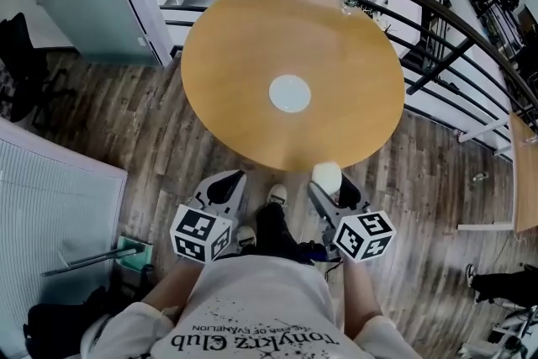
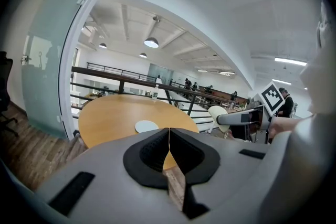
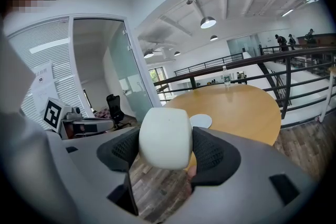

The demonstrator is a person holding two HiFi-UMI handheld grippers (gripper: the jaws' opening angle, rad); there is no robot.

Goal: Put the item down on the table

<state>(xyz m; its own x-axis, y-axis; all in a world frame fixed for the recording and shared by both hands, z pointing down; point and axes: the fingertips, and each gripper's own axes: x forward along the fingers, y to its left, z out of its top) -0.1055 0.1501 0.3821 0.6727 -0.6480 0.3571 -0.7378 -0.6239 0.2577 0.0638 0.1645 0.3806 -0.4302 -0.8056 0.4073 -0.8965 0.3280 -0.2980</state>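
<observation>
Round wooden counter is filling the upper centre, with a white coaster lying at its middle. At lower right, the right claw is clamping a white cup. The left claw is resting pressed together, holding nothing.

Open-plan office, upper level. Identified by: round wooden table on plank flooring; dark metal railing overlooking a lower floor; frosted glass partition; black office chair; white slatted panel; pendant lamps under a white beamed ceiling; people standing far off
</observation>
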